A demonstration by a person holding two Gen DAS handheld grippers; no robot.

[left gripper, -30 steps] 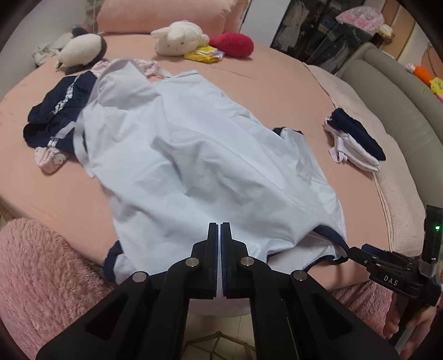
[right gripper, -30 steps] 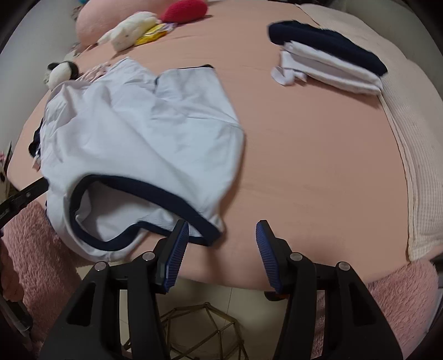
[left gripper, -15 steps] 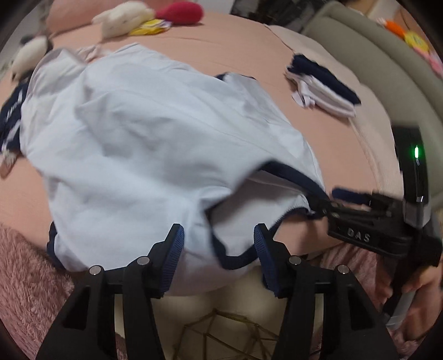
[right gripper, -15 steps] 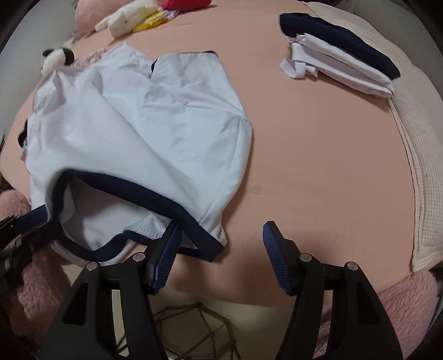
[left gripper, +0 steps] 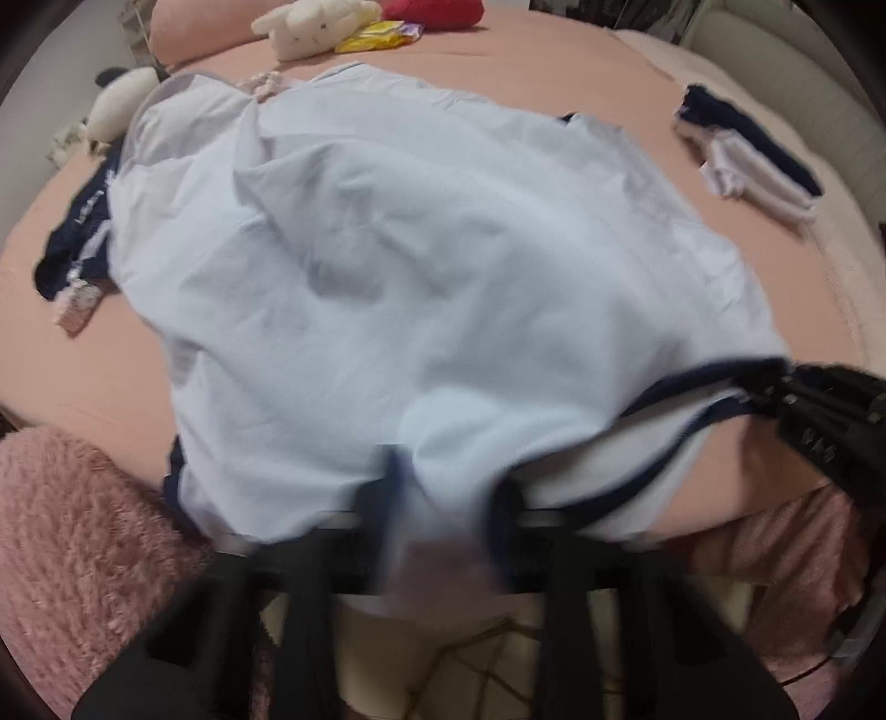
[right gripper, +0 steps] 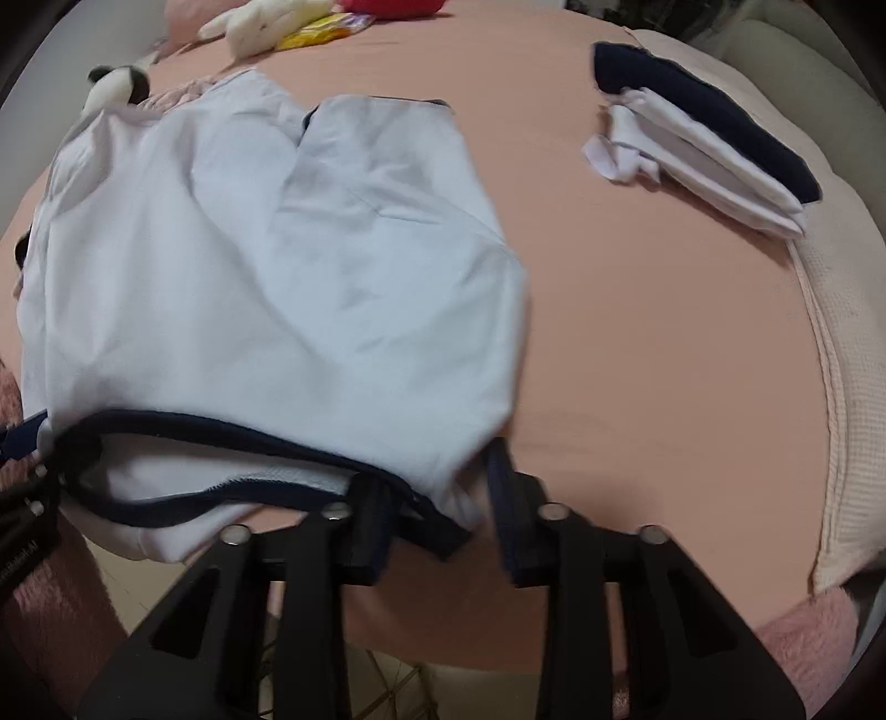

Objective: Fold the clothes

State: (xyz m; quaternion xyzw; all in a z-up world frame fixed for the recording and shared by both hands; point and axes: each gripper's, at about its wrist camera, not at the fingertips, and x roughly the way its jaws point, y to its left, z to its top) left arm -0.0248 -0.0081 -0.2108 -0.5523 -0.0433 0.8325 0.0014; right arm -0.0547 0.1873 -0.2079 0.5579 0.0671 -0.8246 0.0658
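Observation:
A pale blue garment (left gripper: 443, 249) with navy trim lies spread on the pink bed (left gripper: 554, 66). Its navy-edged opening hangs over the near edge. My left gripper (left gripper: 443, 498) is blurred and open, with the garment's near hem bunched between its fingers. In the right wrist view the same garment (right gripper: 277, 266) fills the left half. My right gripper (right gripper: 443, 509) is open astride its navy-trimmed right corner, the trim (right gripper: 221, 432) running off to the left. In the left wrist view the right gripper (left gripper: 775, 387) shows at the far end of that trim.
A folded navy and white pile (right gripper: 709, 144) sits at the bed's far right beside a cream blanket (right gripper: 841, 360). Plush toys (left gripper: 310, 27) and a yellow packet (left gripper: 376, 36) lie at the back. Dark clothes (left gripper: 77, 238) lie left. A pink fluffy cover (left gripper: 72, 526) drapes the near edge.
The left gripper let go of the hem, opened and is now narrowing around it. The right gripper moved left onto the trimmed corner, its fingers narrowing. The garment slid toward me.

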